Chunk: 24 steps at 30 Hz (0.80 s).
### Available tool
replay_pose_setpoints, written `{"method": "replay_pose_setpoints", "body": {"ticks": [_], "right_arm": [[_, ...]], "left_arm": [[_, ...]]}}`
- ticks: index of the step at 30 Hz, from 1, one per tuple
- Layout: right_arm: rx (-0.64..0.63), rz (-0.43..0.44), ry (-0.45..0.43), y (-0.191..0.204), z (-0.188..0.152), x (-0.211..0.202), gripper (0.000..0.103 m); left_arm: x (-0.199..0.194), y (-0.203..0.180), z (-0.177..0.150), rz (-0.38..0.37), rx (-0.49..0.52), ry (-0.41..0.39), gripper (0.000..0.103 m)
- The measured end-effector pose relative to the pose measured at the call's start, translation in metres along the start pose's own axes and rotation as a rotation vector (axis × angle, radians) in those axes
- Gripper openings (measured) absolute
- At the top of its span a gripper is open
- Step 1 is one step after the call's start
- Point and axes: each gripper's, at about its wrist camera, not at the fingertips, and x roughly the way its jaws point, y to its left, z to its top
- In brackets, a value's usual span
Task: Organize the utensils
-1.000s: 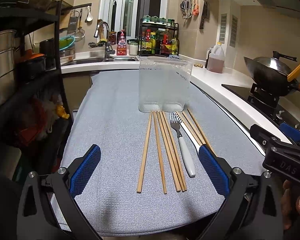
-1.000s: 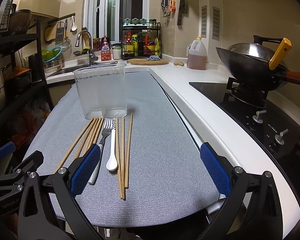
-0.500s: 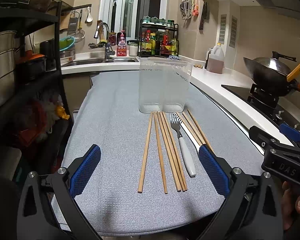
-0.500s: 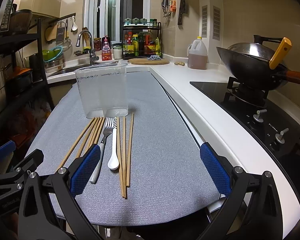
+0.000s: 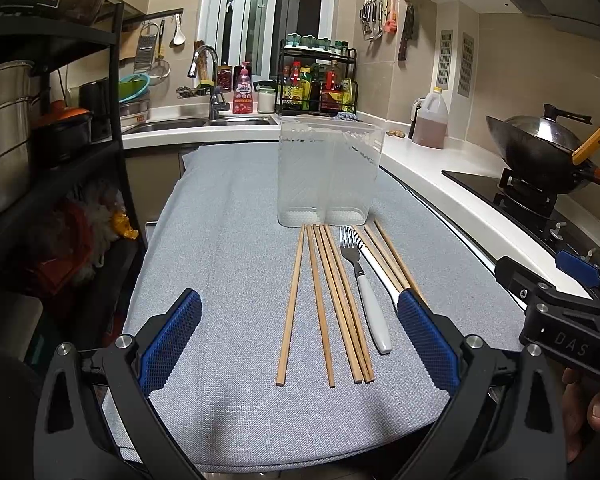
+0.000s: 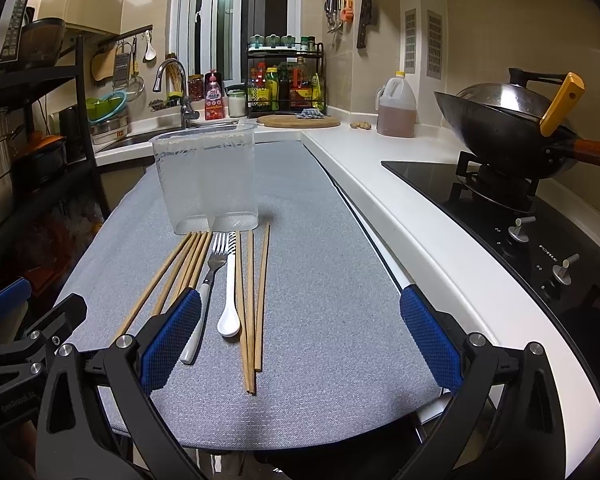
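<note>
Several wooden chopsticks [image 5: 324, 304] lie side by side on a grey mat [image 5: 228, 240], with a white-handled fork [image 5: 364, 288] and a white spoon [image 6: 229, 292] among them. A clear plastic two-compartment holder [image 5: 328, 172] stands upright and empty just behind their far ends; it also shows in the right wrist view [image 6: 208, 180]. My left gripper [image 5: 300, 344] is open and empty, hovering over the near ends of the chopsticks. My right gripper [image 6: 300, 344] is open and empty, to the right of the utensils, its left finger over the fork handle [image 6: 196, 332].
A white counter [image 6: 400, 208] runs along the mat's right edge, with a black cooktop [image 6: 520, 232] and a wok [image 6: 508, 128]. A sink and tap [image 5: 208, 92] and a condiment rack [image 5: 320, 80] stand at the back. A black shelf unit [image 5: 40, 140] stands at the left.
Both grippers have edged slightly forward toward the utensils. Both stay open and nothing on the mat has moved.
</note>
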Motion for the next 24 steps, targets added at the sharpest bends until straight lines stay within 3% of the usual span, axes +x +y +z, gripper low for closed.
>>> {"method": "replay_pose_setpoints", "body": {"ticks": [5, 9, 14, 17, 21, 24], "right_arm": [[-0.001, -0.002, 0.000, 0.000, 0.000, 0.000, 0.097], [-0.007, -0.027, -0.016, 0.000, -0.002, 0.000, 0.095], [0.024, -0.022, 0.012, -0.010, -0.009, 0.014, 0.072], [0.050, 0.042, 0.068, -0.016, -0.018, 0.033, 0.056], [0.062, 0.116, 0.148, -0.014, -0.029, 0.061, 0.045], [0.066, 0.179, 0.191, -0.009, -0.034, 0.078, 0.039]], "left_arm": [[-0.001, -0.001, 0.001, -0.009, -0.001, -0.003, 0.094], [-0.001, 0.001, 0.000, -0.034, -0.001, 0.006, 0.084], [0.003, 0.001, -0.006, -0.055, -0.006, 0.041, 0.072], [0.011, 0.000, -0.011, -0.073, 0.001, 0.085, 0.060], [0.026, -0.001, -0.022, -0.096, 0.018, 0.154, 0.035], [0.034, 0.002, -0.029, -0.090, 0.017, 0.180, 0.030]]}}
